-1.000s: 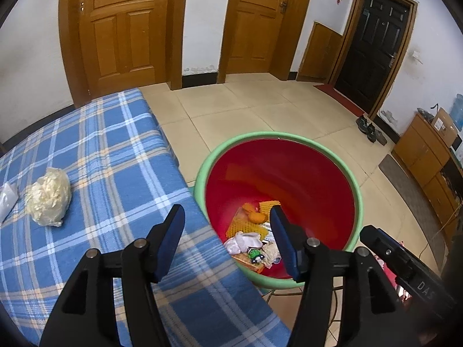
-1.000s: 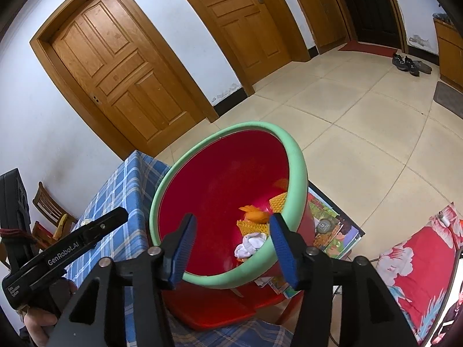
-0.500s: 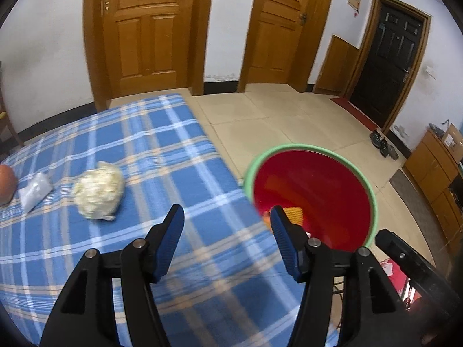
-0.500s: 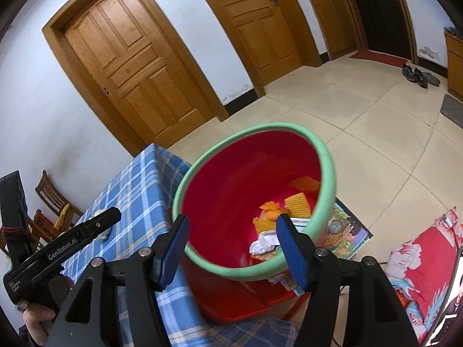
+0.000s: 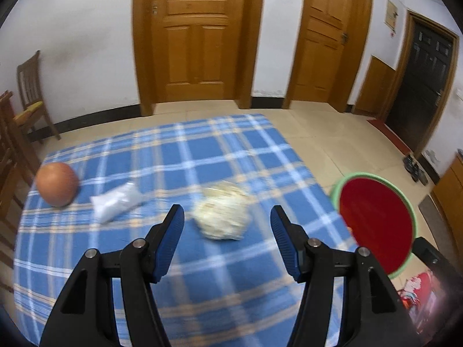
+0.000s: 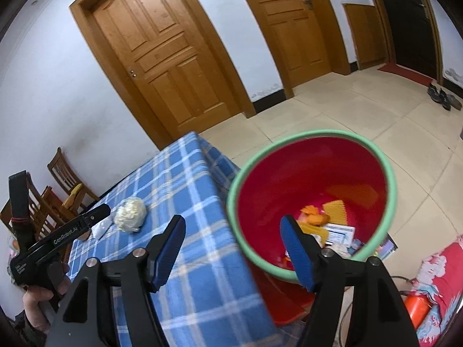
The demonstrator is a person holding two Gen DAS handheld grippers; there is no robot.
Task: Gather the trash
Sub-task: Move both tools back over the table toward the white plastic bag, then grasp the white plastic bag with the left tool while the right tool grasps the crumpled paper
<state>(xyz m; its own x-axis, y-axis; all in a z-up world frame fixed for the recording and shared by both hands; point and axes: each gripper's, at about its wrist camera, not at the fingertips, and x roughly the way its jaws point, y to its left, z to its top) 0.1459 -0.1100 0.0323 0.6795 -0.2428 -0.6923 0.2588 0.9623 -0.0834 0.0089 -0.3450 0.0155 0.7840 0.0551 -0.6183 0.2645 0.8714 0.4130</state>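
A crumpled yellowish wad of trash (image 5: 222, 214) lies on the blue plaid tablecloth (image 5: 202, 150), just ahead of my open, empty left gripper (image 5: 227, 217). A white plastic packet (image 5: 117, 201) lies to its left. The red bin with a green rim (image 5: 376, 222) stands off the table's right edge. In the right wrist view my open, empty right gripper (image 6: 231, 225) hovers over the near rim of the bin (image 6: 315, 179), which holds orange and paper scraps (image 6: 327, 222). The wad (image 6: 130, 214) and the left gripper's body (image 6: 58, 237) show at the left.
An orange fruit (image 5: 57, 184) sits at the table's far left. Wooden chairs (image 5: 27, 107) stand by the left wall. Wooden doors (image 5: 194, 34) line the back wall. Shoes (image 6: 444, 98) lie on the tiled floor. A red floral cloth (image 6: 439, 277) is at lower right.
My left gripper has swung left from over the bin to over the table, now facing the wad. My right gripper has shifted a little, still over the bin. Both stay open.
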